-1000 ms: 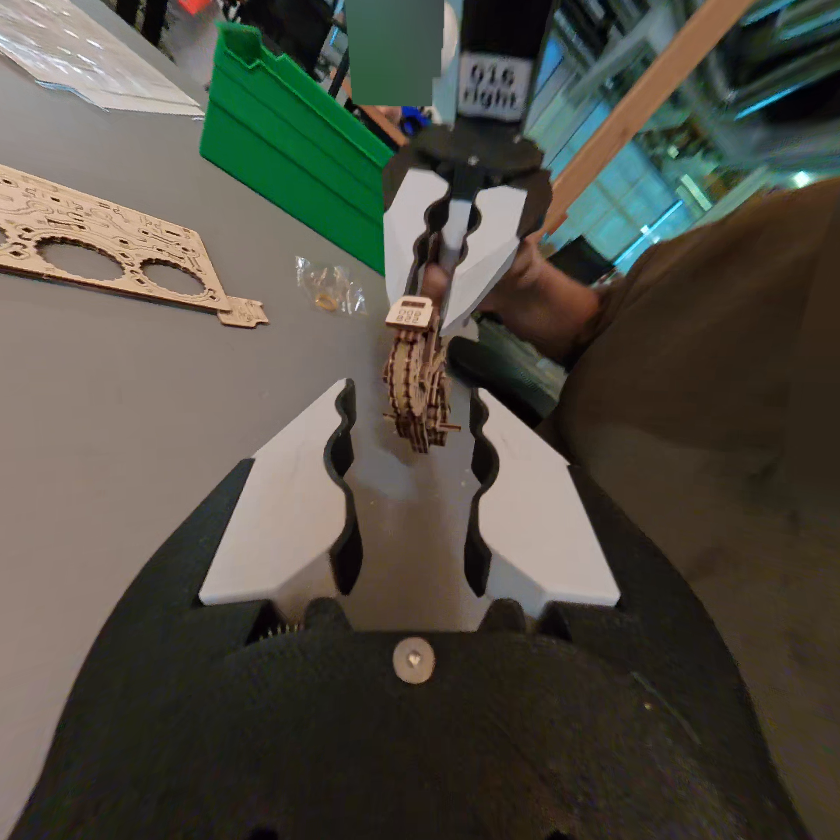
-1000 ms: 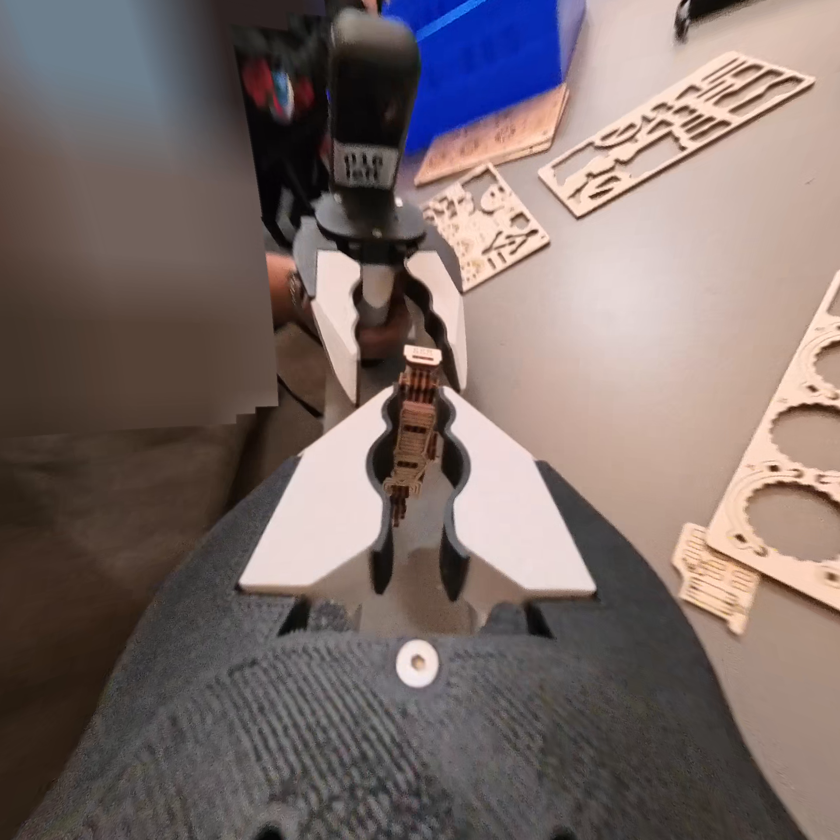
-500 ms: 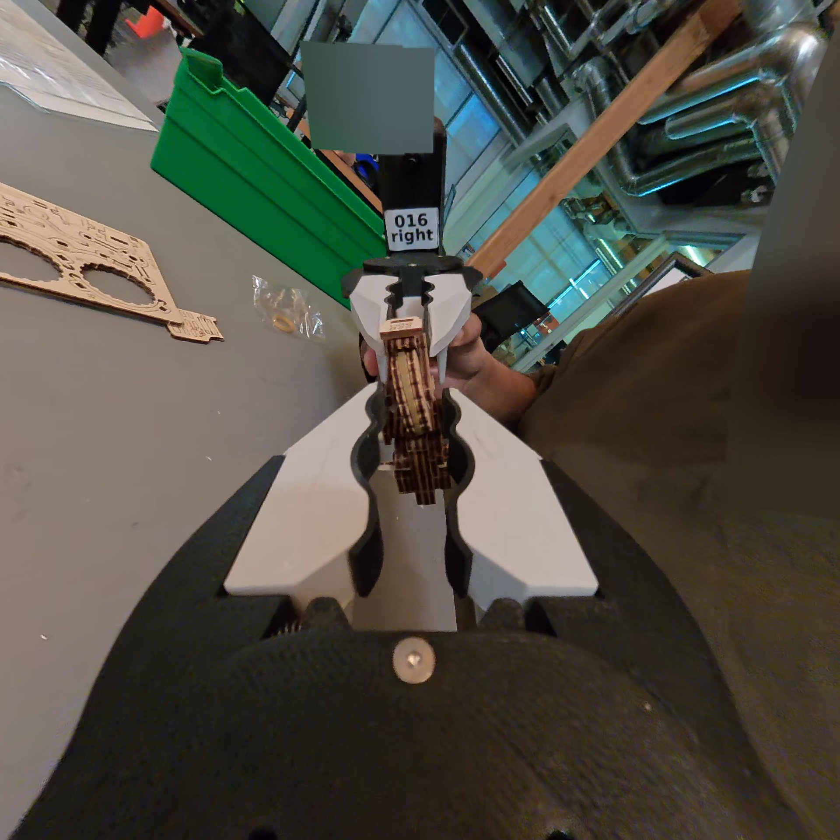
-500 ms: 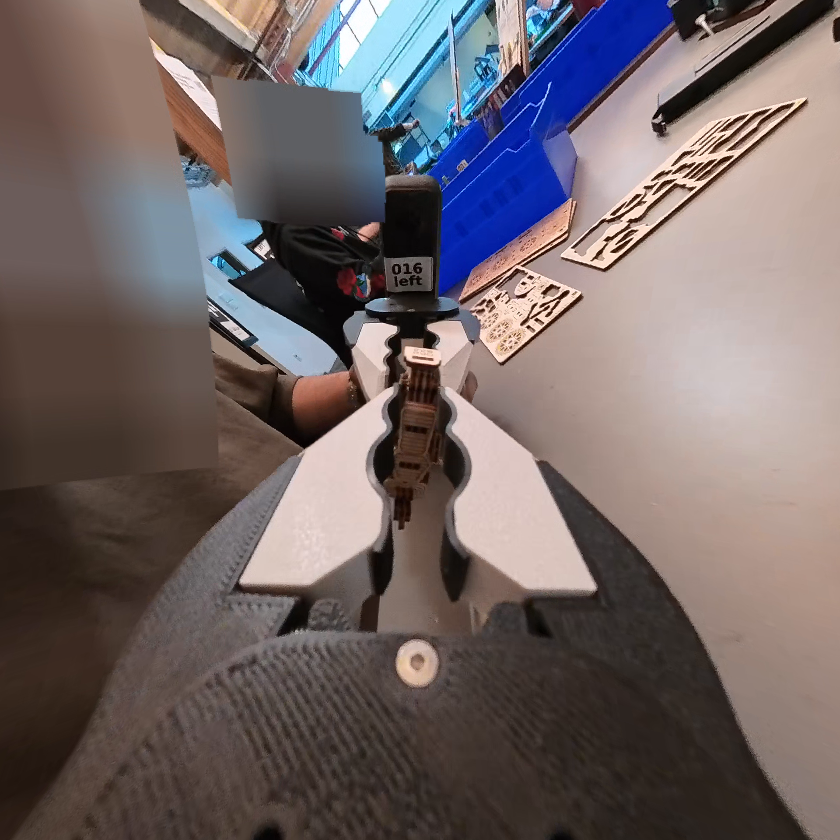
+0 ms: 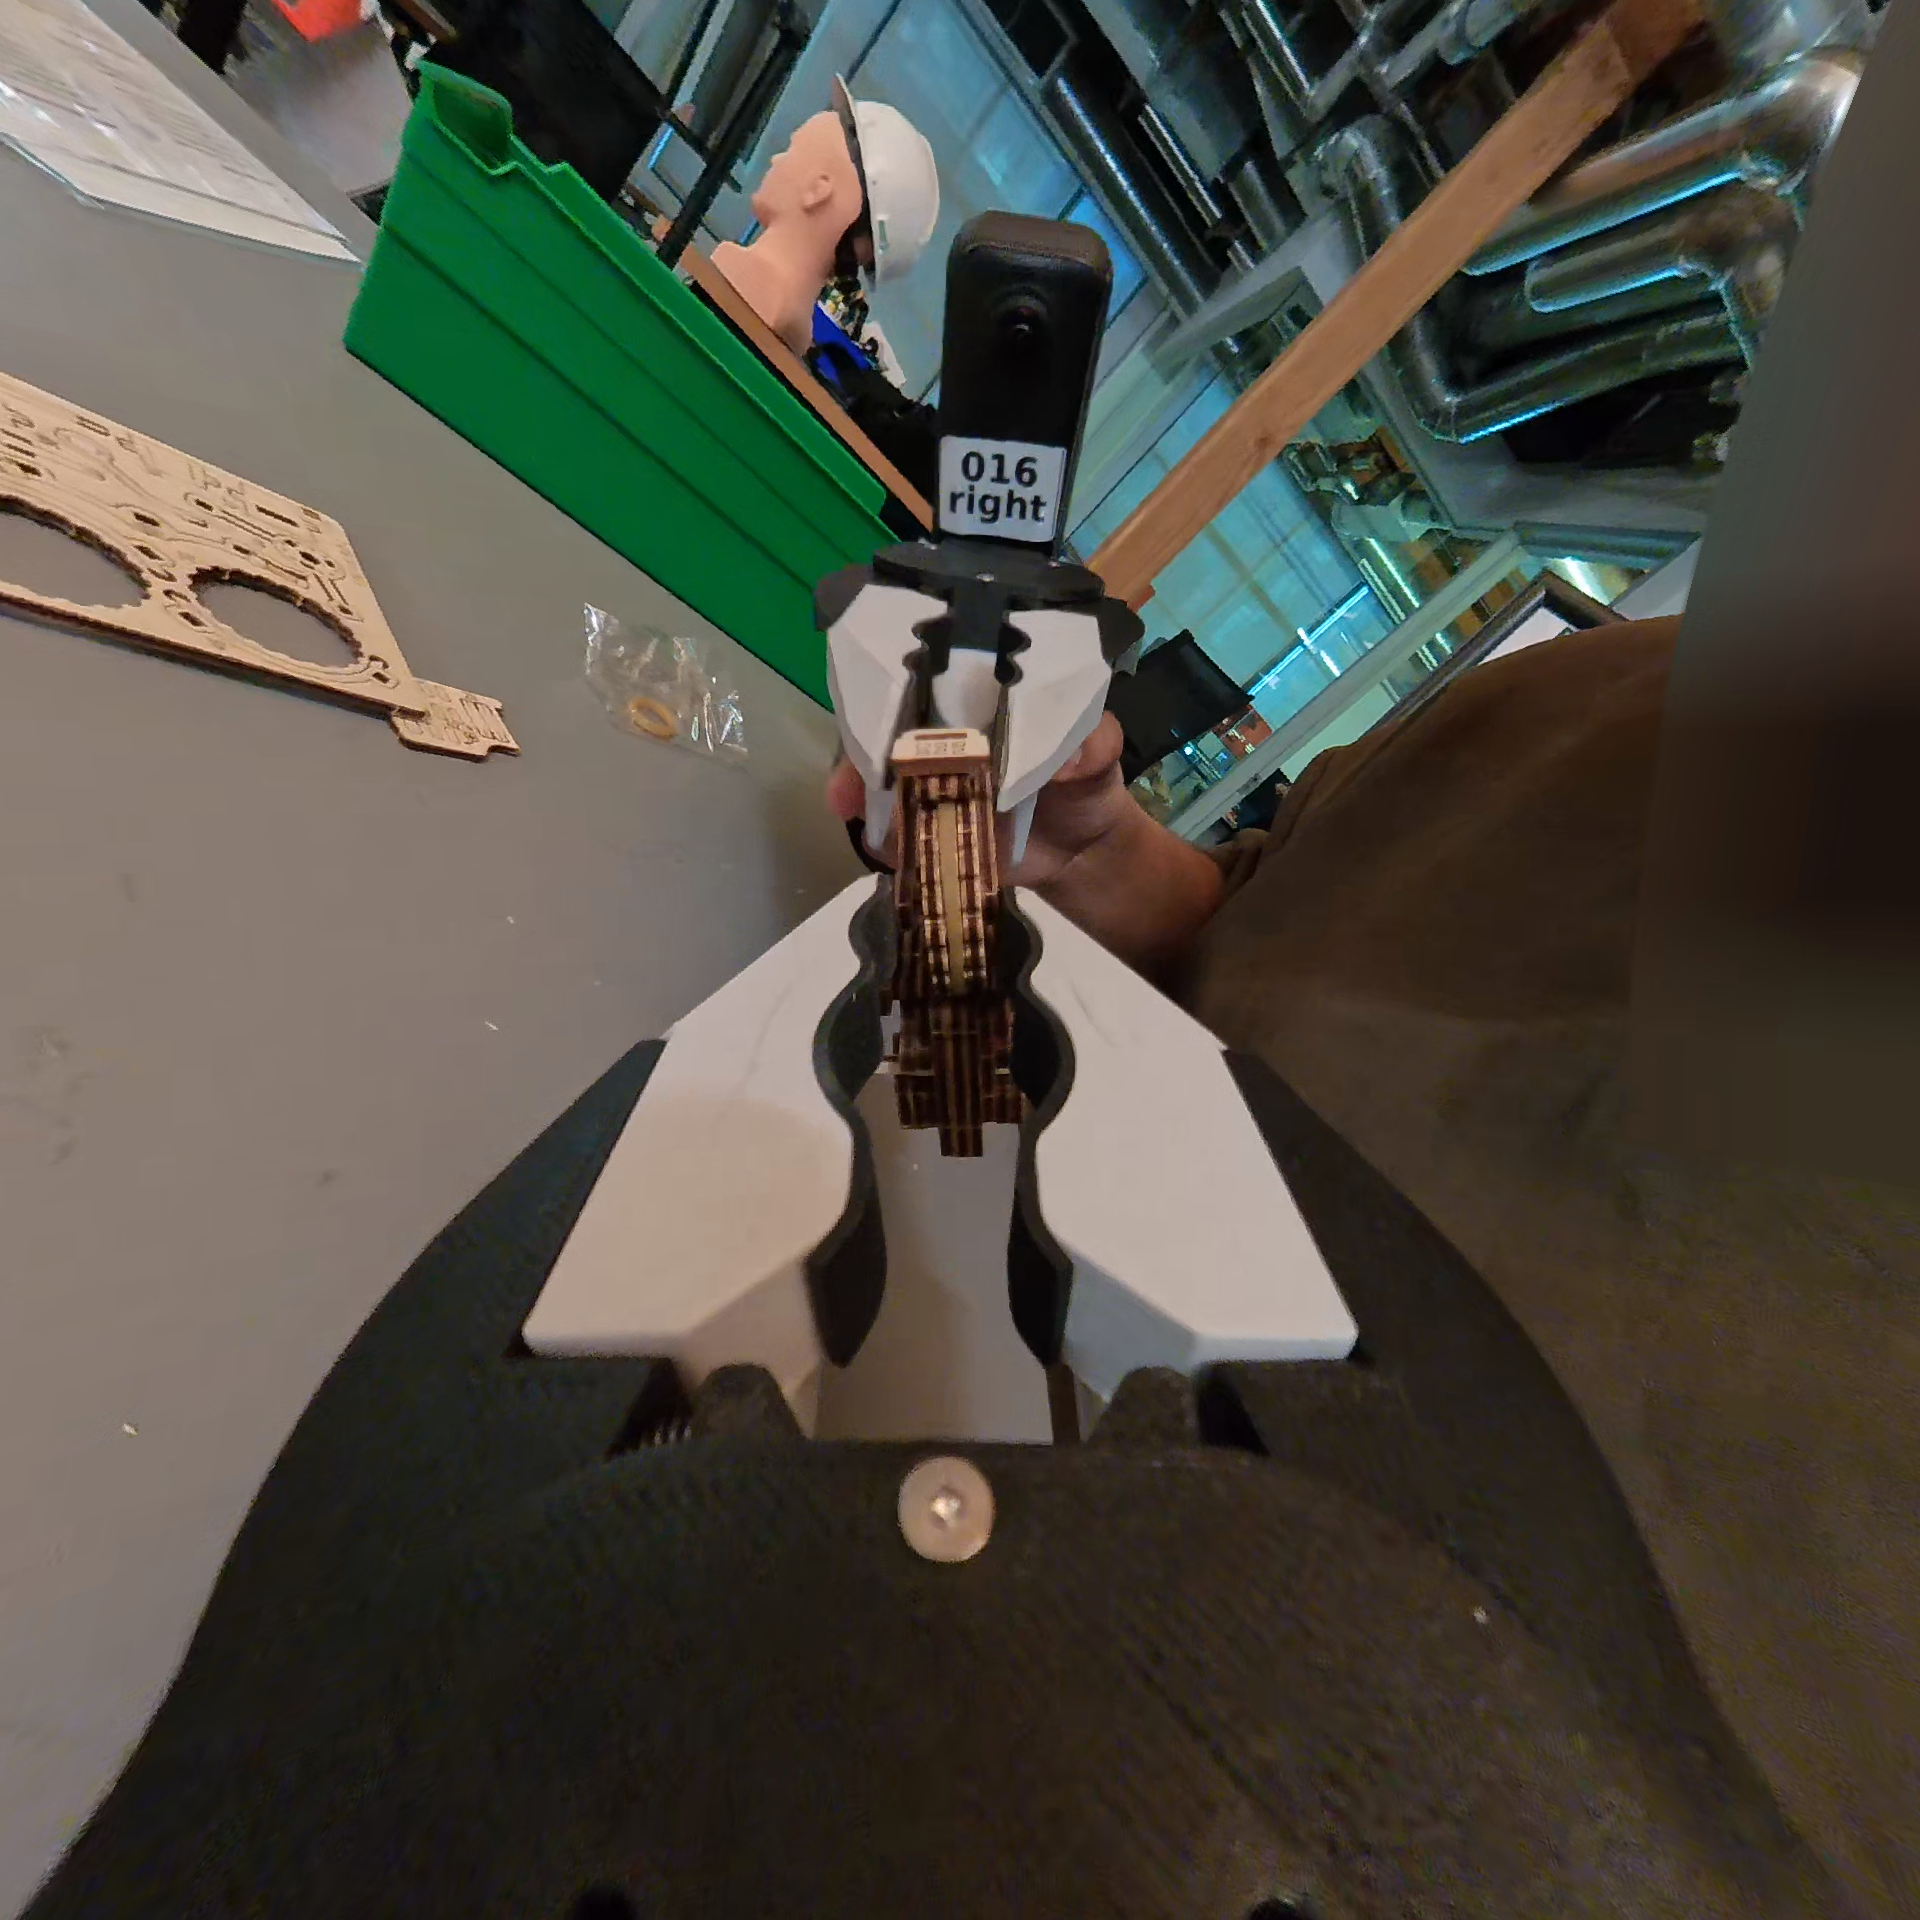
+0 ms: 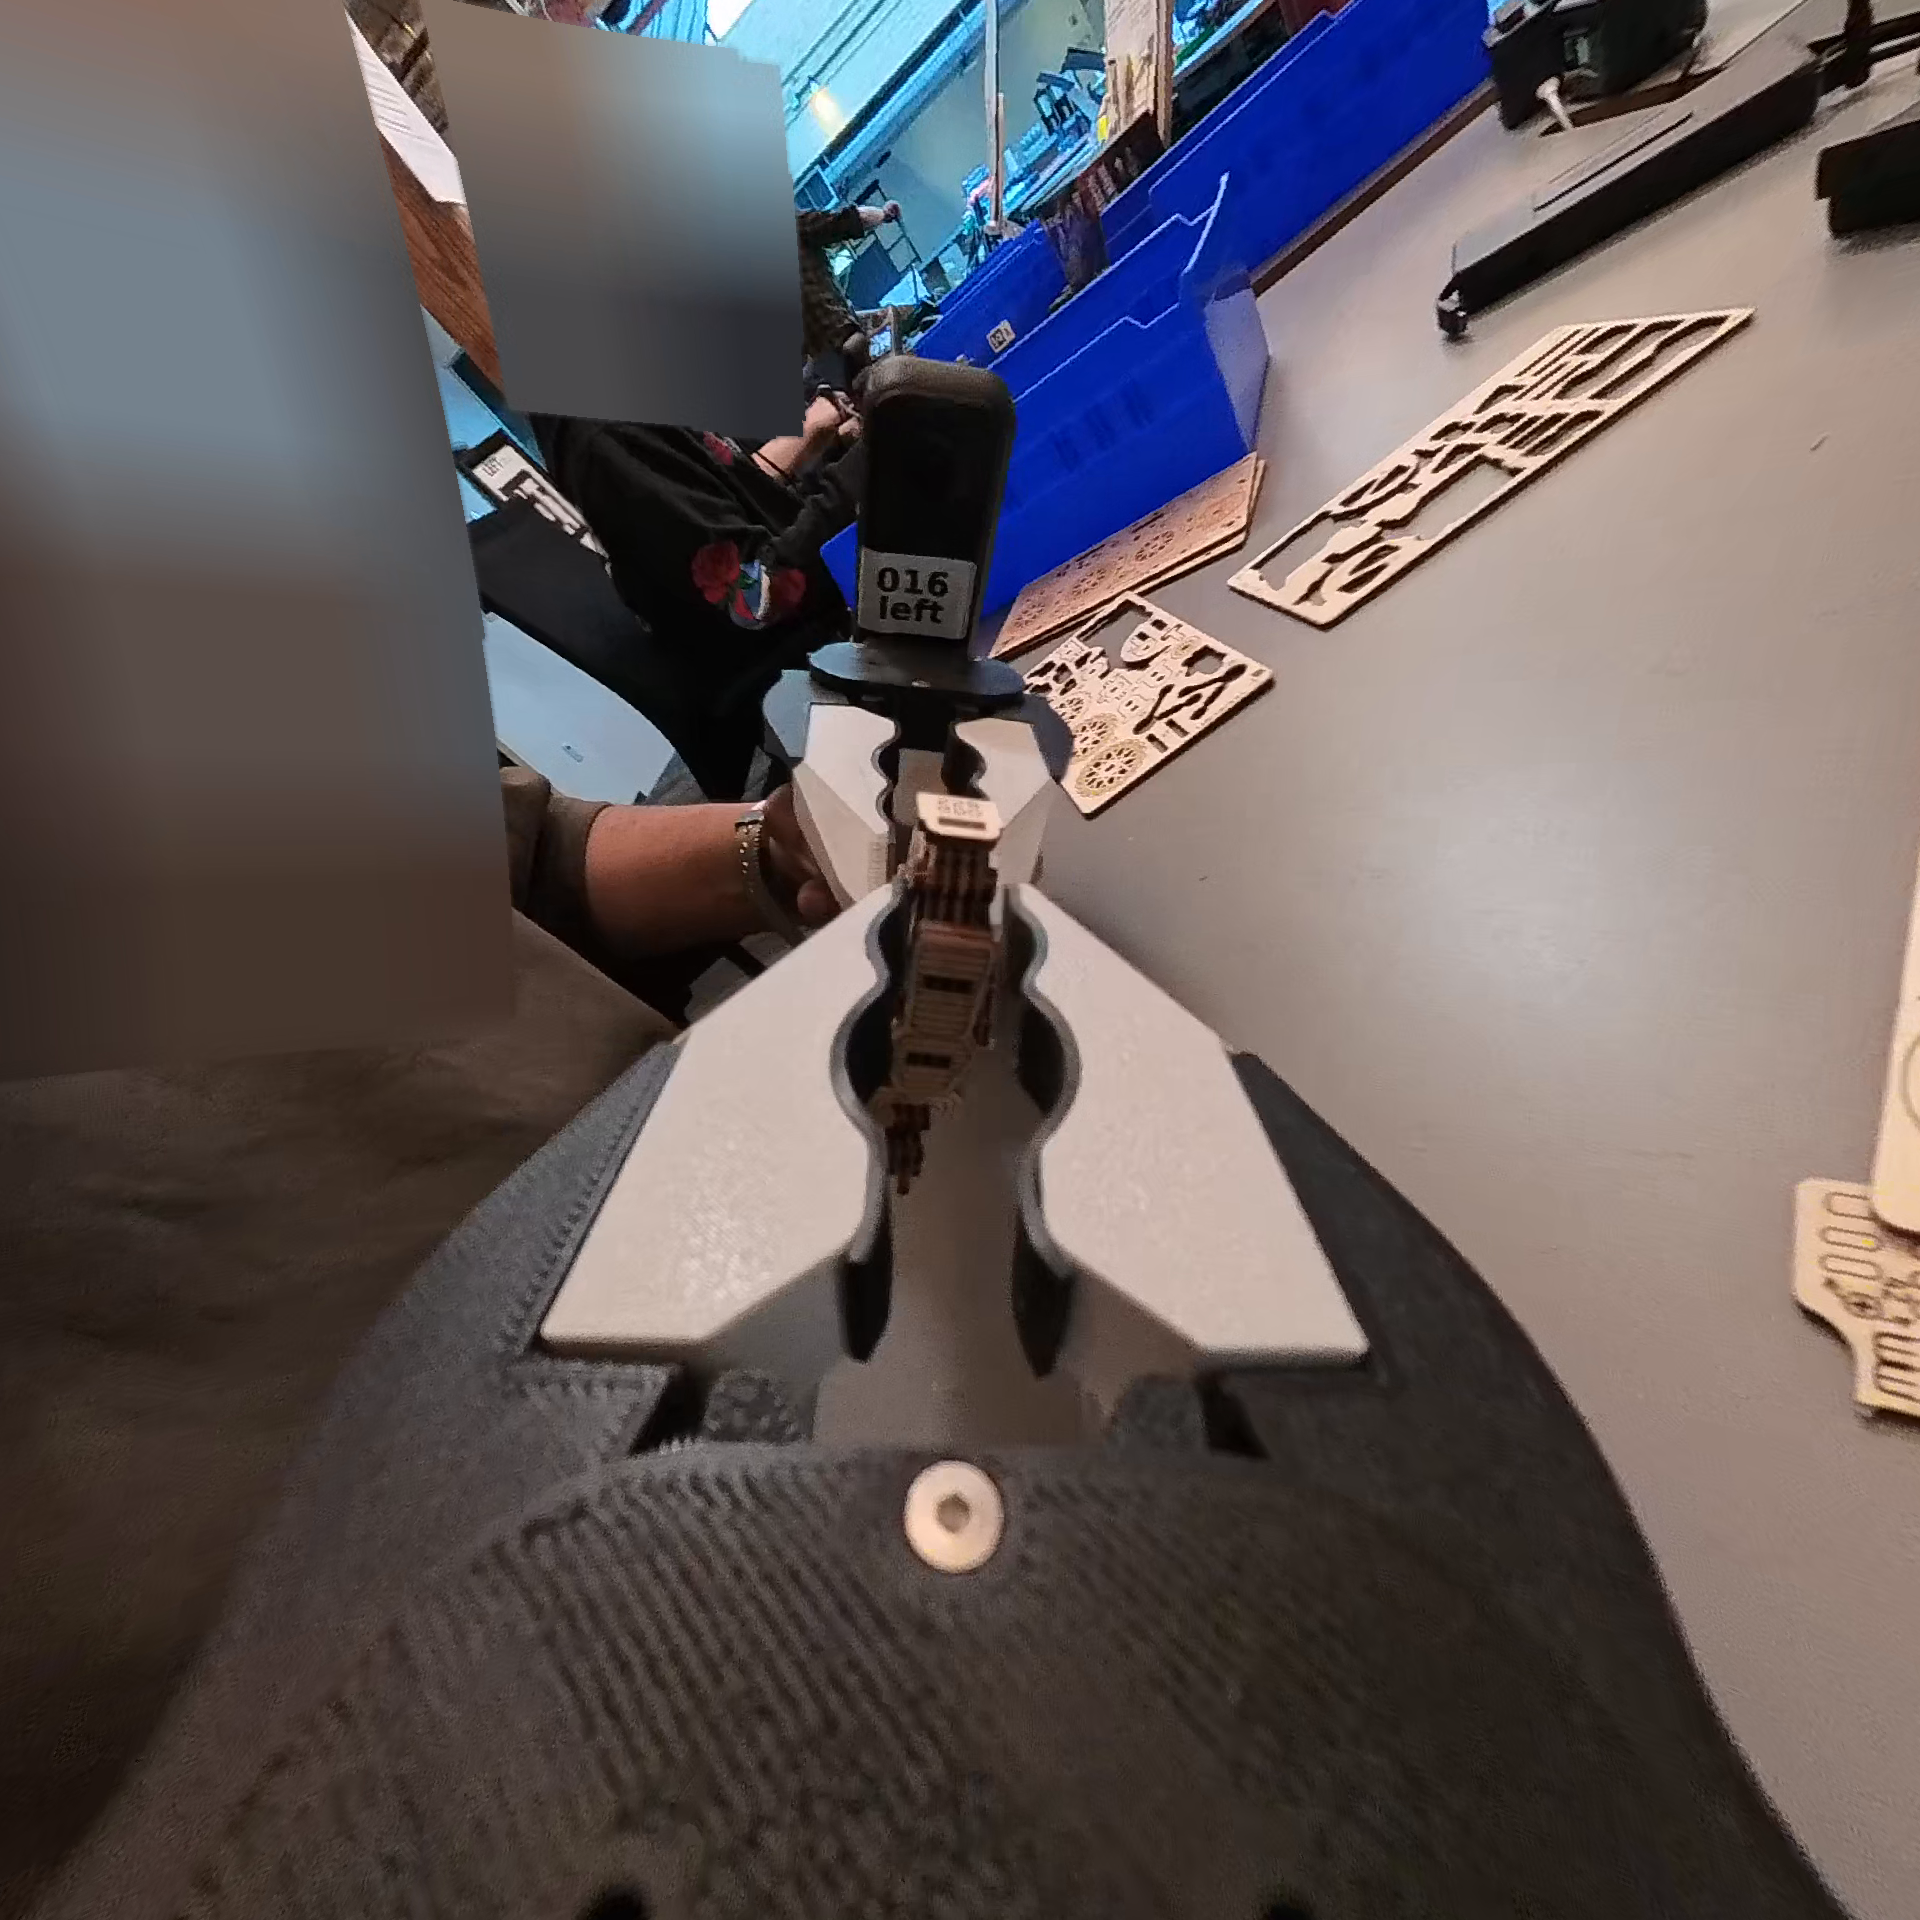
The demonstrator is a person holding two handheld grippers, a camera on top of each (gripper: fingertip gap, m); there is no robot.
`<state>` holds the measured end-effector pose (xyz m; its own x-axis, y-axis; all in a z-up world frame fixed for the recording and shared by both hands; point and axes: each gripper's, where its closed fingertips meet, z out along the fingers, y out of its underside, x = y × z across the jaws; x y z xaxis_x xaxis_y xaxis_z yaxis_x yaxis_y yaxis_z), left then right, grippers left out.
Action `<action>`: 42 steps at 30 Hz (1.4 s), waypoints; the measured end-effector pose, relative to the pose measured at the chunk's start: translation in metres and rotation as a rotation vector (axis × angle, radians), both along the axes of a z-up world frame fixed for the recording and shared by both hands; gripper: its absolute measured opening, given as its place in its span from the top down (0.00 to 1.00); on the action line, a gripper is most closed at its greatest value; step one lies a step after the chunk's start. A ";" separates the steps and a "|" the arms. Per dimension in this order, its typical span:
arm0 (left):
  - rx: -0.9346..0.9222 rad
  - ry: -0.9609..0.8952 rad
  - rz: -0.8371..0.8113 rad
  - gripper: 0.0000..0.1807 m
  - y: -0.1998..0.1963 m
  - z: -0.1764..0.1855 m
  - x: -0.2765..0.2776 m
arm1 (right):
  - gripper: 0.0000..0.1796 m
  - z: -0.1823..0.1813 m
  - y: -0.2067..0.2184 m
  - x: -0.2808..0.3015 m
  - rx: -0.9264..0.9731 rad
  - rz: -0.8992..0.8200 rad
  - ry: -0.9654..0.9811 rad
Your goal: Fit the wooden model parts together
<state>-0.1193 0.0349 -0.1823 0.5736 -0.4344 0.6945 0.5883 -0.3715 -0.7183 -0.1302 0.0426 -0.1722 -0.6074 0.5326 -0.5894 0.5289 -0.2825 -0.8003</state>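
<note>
Wooden model (image 5: pixel 948 935) clamped between both claws' tips.

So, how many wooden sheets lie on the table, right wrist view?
4: a long sheet far back, a stack's top sheet beside the blue bin, a wheel-patterned sheet nearer, a sheet at the right edge. The stack may hide more.

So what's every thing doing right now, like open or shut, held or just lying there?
left gripper: shut on the wooden model.
right gripper: shut on the wooden model.
wooden model: held in the air between both grippers.
wooden sheet with round holes: lying flat on the table, parts punched out.
small plastic bag: lying on the table, untouched.
green bin: standing on the table; inside hidden.
</note>
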 end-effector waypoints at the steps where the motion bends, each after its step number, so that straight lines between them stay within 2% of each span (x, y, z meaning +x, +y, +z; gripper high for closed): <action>1: -0.003 0.003 0.001 0.91 0.000 -0.001 0.000 | 0.89 0.000 0.002 -0.001 0.009 -0.009 0.002; 5: -0.003 0.055 0.008 0.91 -0.001 -0.001 -0.001 | 0.81 0.004 0.011 -0.002 0.022 -0.026 0.024; 12: 0.010 0.366 -0.025 0.91 -0.008 -0.010 0.012 | 0.70 -0.004 -0.006 0.014 0.227 0.091 0.090; 14: 0.010 0.384 -0.040 0.91 -0.009 -0.012 0.015 | 0.72 -0.006 -0.010 0.020 0.244 0.128 0.089; 18: 0.012 0.406 -0.067 0.91 -0.011 -0.015 0.019 | 0.84 -0.008 -0.006 0.026 0.268 0.141 0.088; 23: 0.019 0.412 -0.090 0.91 -0.012 -0.016 0.022 | 0.92 -0.008 -0.009 0.032 0.245 0.179 0.075; 42: 0.014 0.400 -0.159 0.91 -0.016 -0.019 0.034 | 0.90 -0.017 -0.021 0.041 0.204 0.265 -0.004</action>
<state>-0.0854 0.0188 -0.2009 0.7215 -0.5472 0.4243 0.1989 -0.4233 -0.8839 -0.0889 0.0217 -0.1890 -0.7383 0.4637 -0.4898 0.5661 0.0310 -0.8238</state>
